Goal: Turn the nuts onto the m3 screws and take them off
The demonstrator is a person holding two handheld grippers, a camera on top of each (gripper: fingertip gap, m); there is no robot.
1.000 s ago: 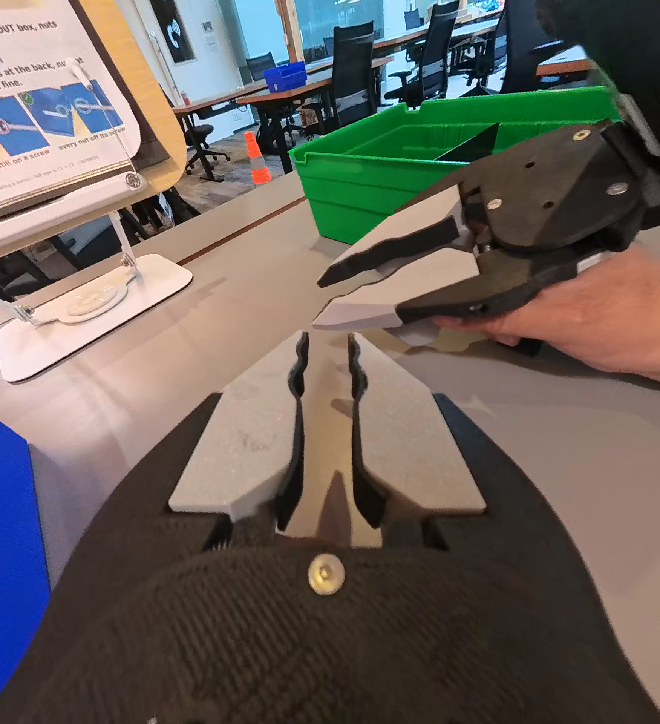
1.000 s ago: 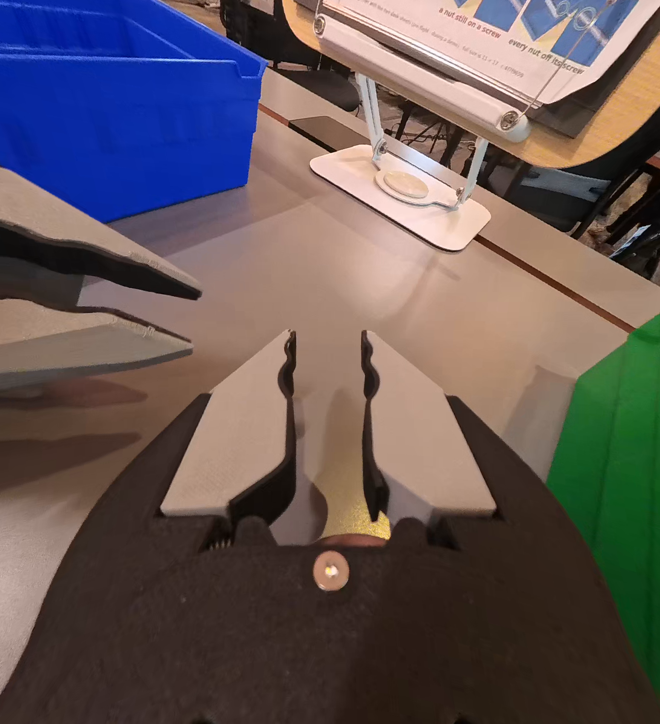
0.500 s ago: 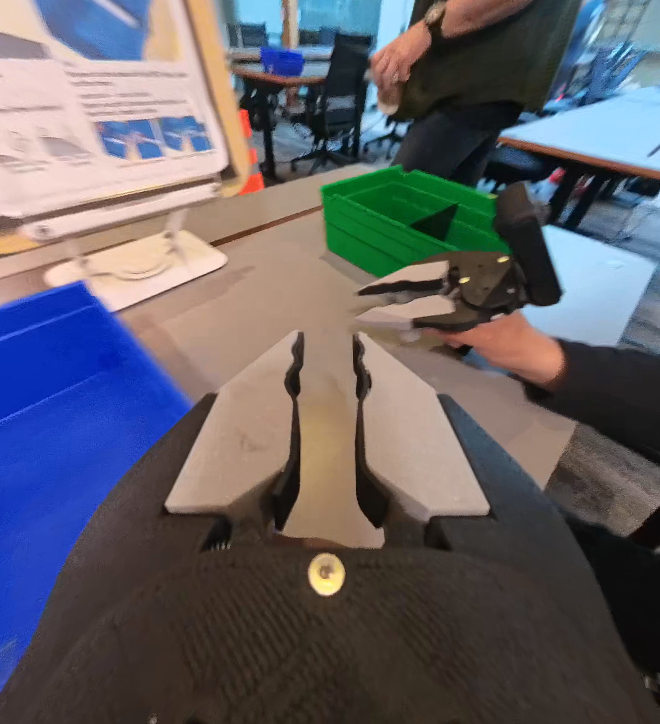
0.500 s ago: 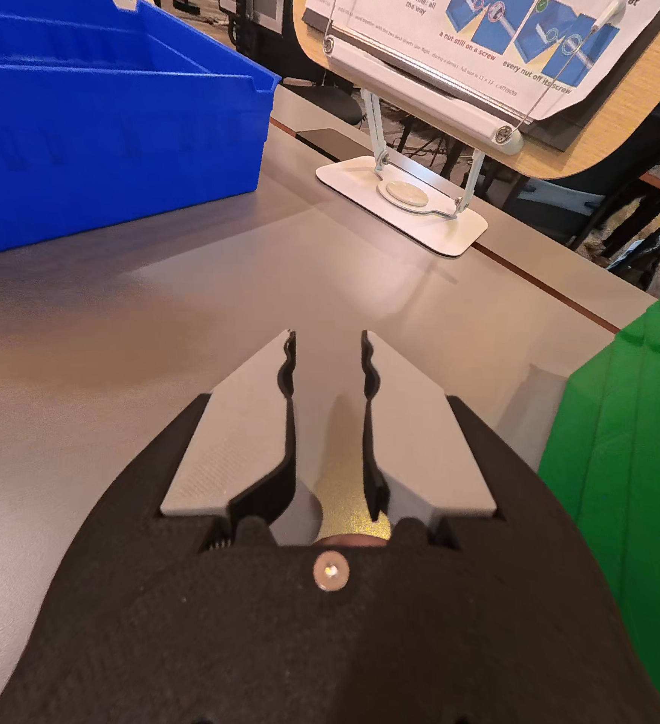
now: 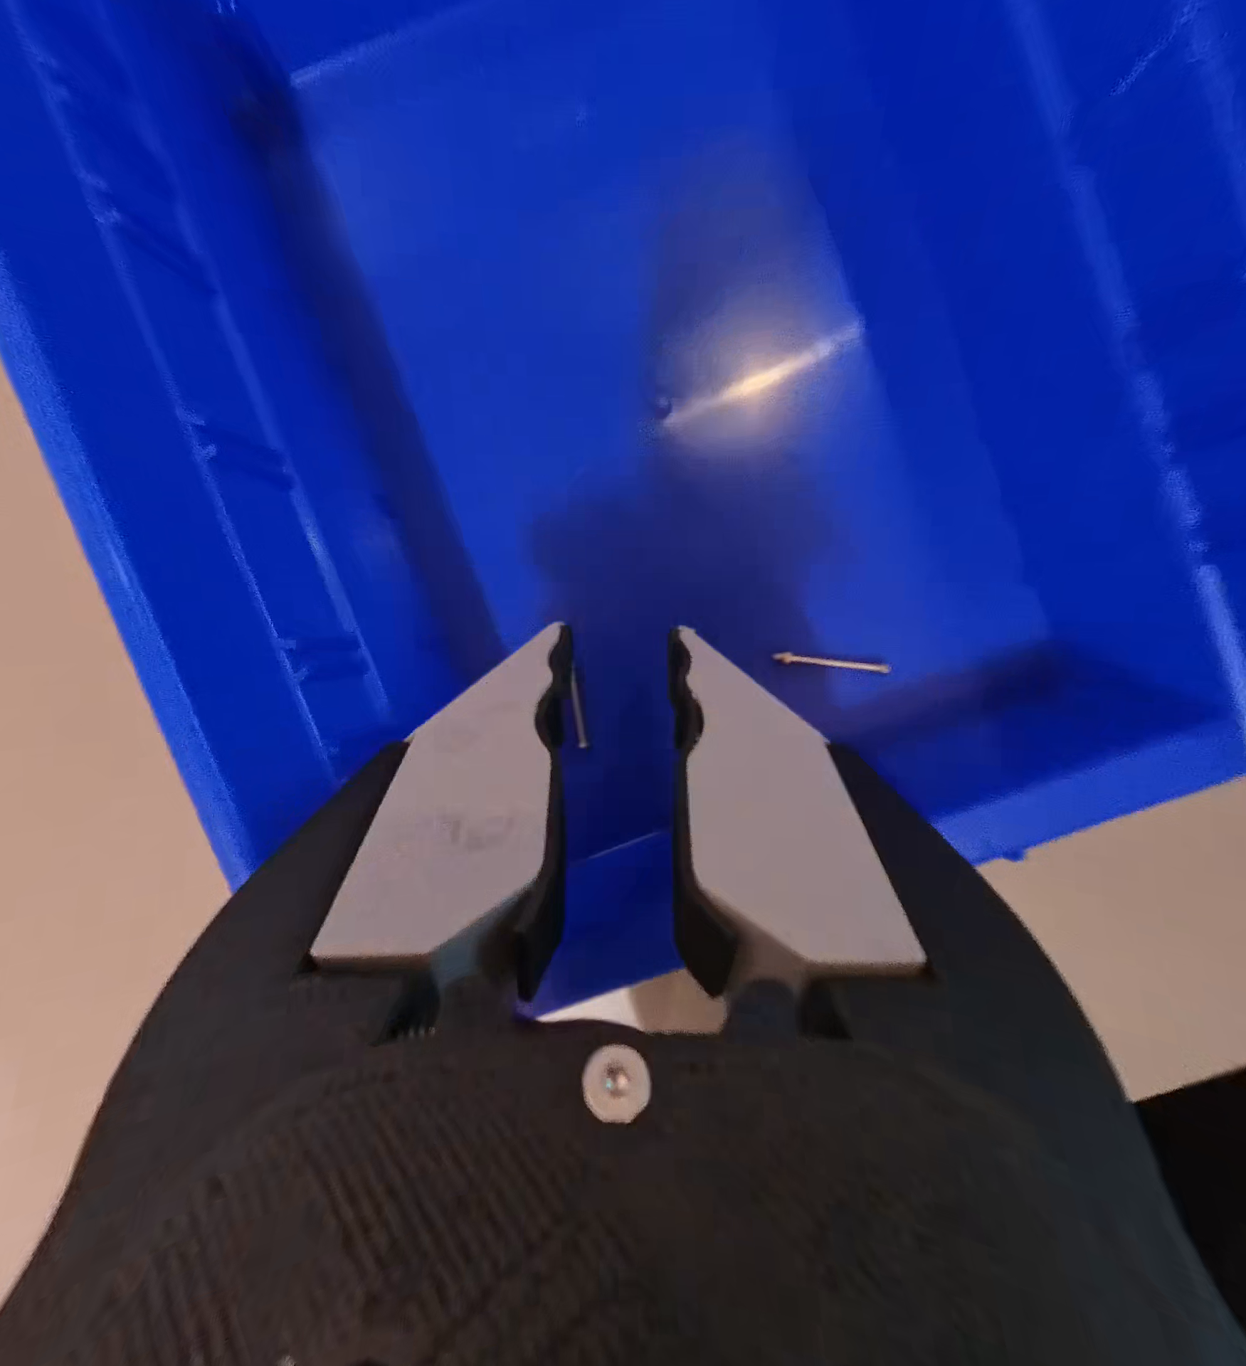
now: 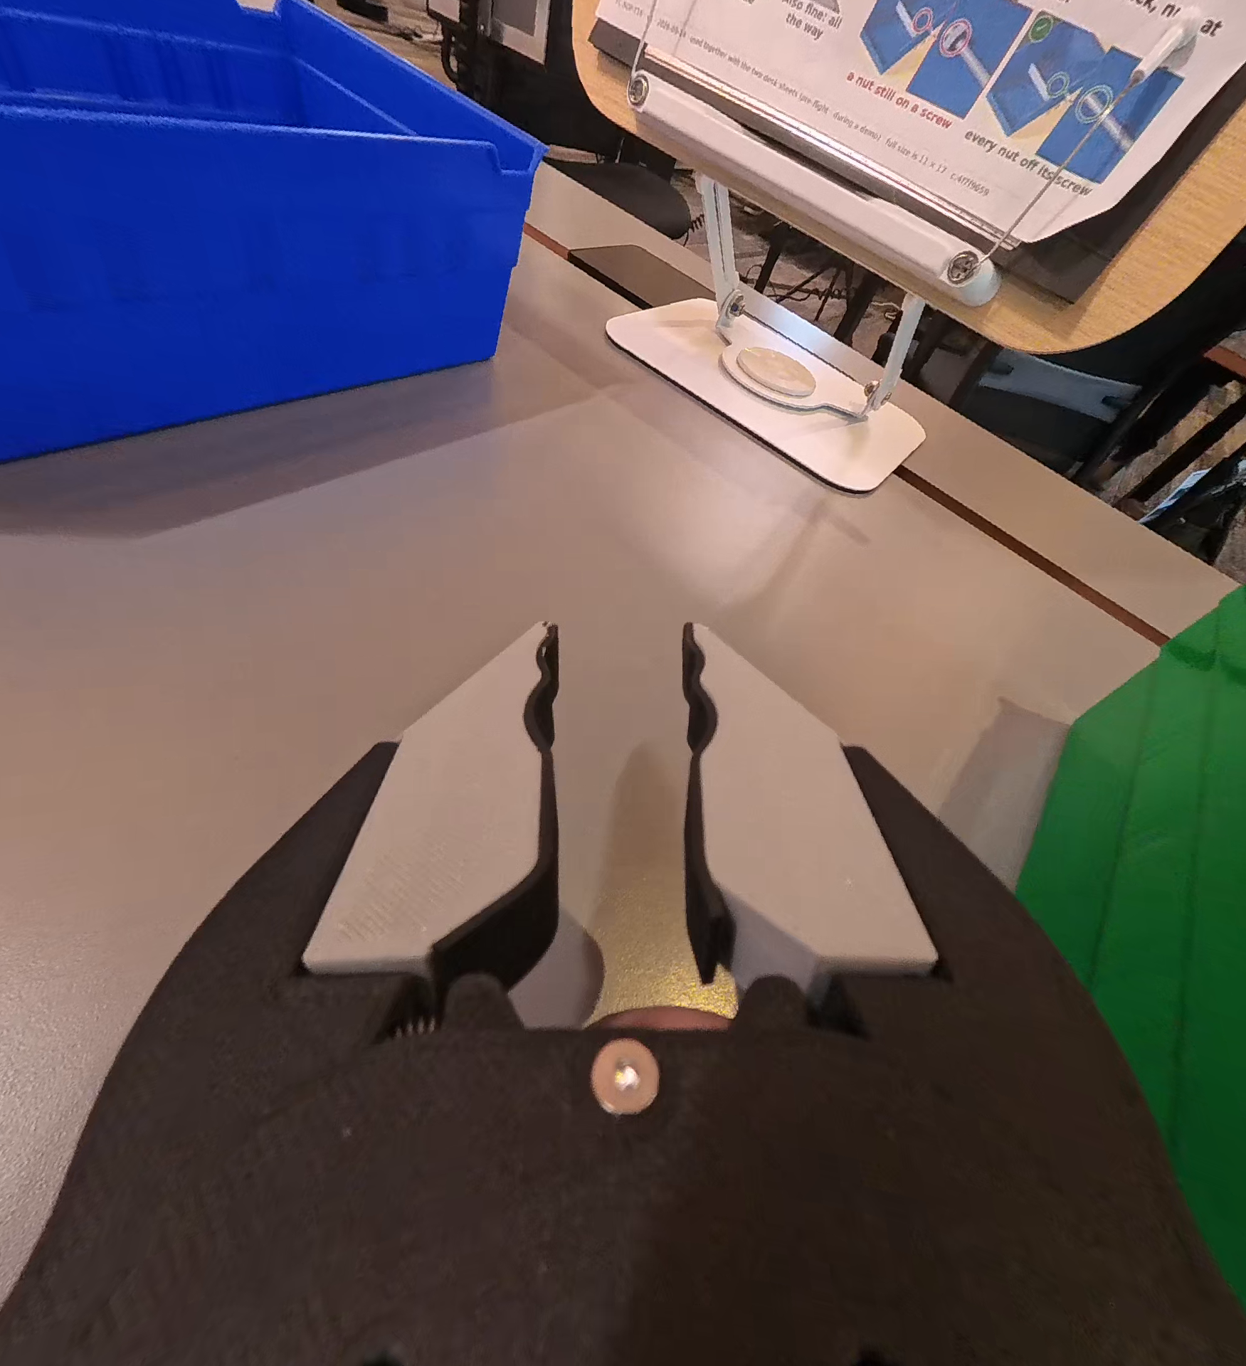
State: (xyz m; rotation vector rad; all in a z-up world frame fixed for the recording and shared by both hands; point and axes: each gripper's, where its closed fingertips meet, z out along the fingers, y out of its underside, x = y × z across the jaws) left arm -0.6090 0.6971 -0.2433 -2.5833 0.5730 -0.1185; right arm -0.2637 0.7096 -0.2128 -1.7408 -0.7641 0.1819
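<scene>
The left gripper points down into a blue bin, its two grey fingers spread apart with nothing between them. Two thin metal screws lie on the bin floor. One screw lies lengthwise just inside the left fingertip, close beside its black inner pad; whether it touches the pad cannot be told. The other screw lies crosswise on the floor, a little off to the right of the right fingertip and apart from it. The picture is slightly blurred, and whether either screw carries a nut is too small to tell. A bright glare sits on the bin floor farther ahead of the gripper. The pale tabletop shows outside the bin to the left and lower right.

The right gripper hangs over the bare grey tabletop, also released, fingers parted and empty. The blue bin stands ahead and to the left of it, well apart. A green bin stands close on its right. Straight ahead and slightly right, a white stand rests on the tabletop and holds a wooden board with a printed instruction sheet clipped to it. Office furniture shows dimly beyond the tabletop edge.
</scene>
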